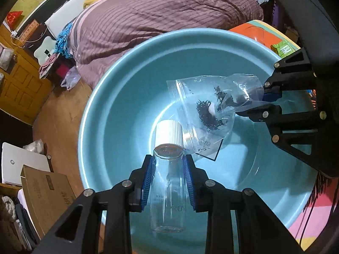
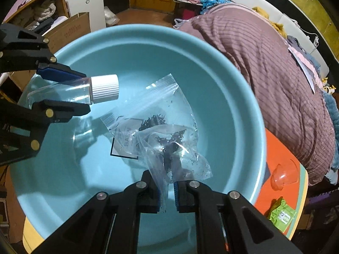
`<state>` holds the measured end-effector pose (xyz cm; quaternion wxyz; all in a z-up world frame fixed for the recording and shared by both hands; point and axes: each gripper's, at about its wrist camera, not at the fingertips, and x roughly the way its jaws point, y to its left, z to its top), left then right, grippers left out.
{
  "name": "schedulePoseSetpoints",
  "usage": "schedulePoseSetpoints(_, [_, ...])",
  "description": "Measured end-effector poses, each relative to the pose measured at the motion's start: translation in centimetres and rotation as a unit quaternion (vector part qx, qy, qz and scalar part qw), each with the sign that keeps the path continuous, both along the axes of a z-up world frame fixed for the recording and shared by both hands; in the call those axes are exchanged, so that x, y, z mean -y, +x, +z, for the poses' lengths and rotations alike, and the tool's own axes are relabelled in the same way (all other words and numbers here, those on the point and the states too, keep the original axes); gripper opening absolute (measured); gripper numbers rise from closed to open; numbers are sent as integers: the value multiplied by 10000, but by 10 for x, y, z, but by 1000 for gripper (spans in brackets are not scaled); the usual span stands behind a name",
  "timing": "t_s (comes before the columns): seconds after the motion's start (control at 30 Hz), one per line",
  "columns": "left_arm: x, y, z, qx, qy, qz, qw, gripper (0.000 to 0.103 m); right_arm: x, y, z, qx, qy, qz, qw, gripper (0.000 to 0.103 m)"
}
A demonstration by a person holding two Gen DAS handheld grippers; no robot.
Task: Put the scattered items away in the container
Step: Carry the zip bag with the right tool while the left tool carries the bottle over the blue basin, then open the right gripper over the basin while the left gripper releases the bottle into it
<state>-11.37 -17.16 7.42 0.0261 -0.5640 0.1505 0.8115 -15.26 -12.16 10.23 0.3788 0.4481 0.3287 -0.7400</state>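
While both tools hang over the big blue basin, each grips one item above its hollow. The left tool is pinching a clear glass bottle across its body between blue pads, the bottle's white ribbed cap pointing out toward the basin's middle. The right tool is pinching the crumpled end of a clear zip bag holding dark loose bits, and the bag hangs out over the basin's floor, near the bottle's cap but apart from it. Outside the basin, on the orange part of the desk just beside its rim, lie a clear dome-shaped cup and a small green packet. Beyond the basin's far rim is a bed with a purple striped quilt.
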Motion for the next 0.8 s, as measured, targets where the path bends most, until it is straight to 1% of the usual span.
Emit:
schedulePoseSetpoints(0.23, [3, 0, -6, 41, -44, 45, 10000, 32, 2, -1, -6, 46, 64, -71, 9999, 12])
schedulePoseSetpoints(0.43, [7, 0, -12, 180, 2, 128, 9998, 32, 5, -1, -7, 67, 98, -109, 9999, 12])
schedulePoseSetpoints(0.47, [8, 0, -12, 187, 21, 155, 9997, 32, 5, -1, -7, 71, 94, -107, 9999, 14])
schedulePoseSetpoints(0.57, [10, 1, -12, 195, 54, 207, 9996, 32, 6, 0, -7, 137, 45, -59, 9999, 24])
schedulePoseSetpoints(0.6, [10, 2, -12, 193, 60, 216, 9996, 33, 6, 2, -7, 103, 57, -45, 9999, 28])
schedulePoseSetpoints(0.7, [12, 4, -11, 168, 47, 253, 9995, 33, 7, 6, -6, 37, 77, -4, 10000, 36])
schedulePoseSetpoints(0.8, [13, 5, -8, 131, 52, 283, 9995, 33, 6, 8, -3, 35, 40, -8, 10000, 39])
